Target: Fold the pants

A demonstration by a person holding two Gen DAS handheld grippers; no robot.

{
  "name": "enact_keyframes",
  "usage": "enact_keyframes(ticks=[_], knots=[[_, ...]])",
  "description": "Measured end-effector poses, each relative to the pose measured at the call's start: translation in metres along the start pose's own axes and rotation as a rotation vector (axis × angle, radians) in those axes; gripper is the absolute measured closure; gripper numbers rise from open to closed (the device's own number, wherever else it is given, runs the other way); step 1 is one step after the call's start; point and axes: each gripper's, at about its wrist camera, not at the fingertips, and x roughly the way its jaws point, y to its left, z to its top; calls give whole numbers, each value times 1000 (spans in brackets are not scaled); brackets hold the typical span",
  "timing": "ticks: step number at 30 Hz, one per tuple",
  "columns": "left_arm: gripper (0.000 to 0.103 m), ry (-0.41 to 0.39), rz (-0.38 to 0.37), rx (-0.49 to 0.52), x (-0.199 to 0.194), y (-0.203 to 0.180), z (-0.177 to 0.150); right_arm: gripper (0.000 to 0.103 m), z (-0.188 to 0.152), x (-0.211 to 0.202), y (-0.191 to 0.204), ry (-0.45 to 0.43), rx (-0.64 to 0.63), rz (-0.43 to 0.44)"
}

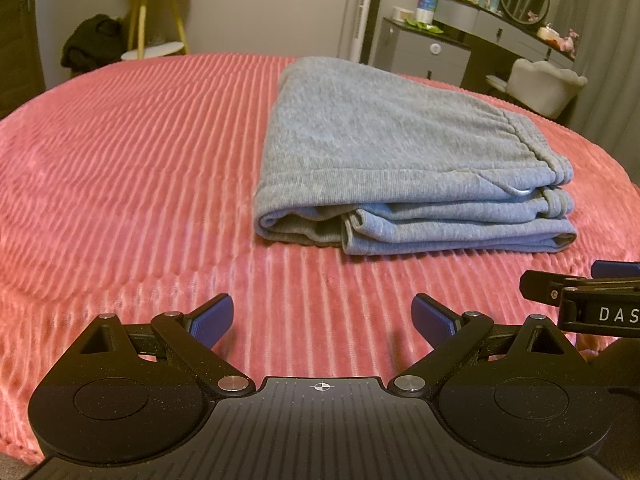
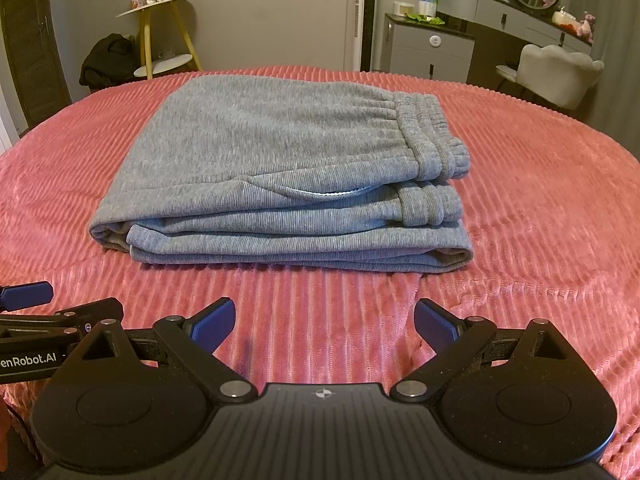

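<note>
Already the gray pants (image 1: pixel 400 152) lie folded into a compact stack on the bed's pink ribbed cover (image 1: pixel 120 168), seen from the left wrist camera slightly right of centre and well ahead of the left hand-held gripper (image 1: pixel 322 322). Its blue pads stand wide apart with nothing between them, hovering over bare cover. At the right edge, part of the other tool pokes into view.

From the right wrist view the pants (image 2: pixel 272 152) sit nearly straight ahead of the right hand-held gripper (image 2: pixel 324 322), which is likewise spread wide and empty (no cloth touches either pad). The elastic waistband (image 2: pixel 432 136) bunches at the stack's right end, and several layered edges face the camera. The cover (image 2: pixel 540 208) ripples a little near the stack's front right corner.

I judge the folding essentially complete. The fabric looks like soft, thick knit: light, limp, not slippery, and likely to sag or unfold if lifted by one layer. Any further handling would best pinch all layers together at the near folded edge, or at both ends at once, avoiding the springy waistband.
</note>
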Motion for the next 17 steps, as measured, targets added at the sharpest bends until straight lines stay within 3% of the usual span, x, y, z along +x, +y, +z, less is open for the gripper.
enact_keyframes(ticks=[17], knots=[[4, -20, -11, 20, -3, -4, 0, 7, -1, 1, -1, 2, -3, 1]])
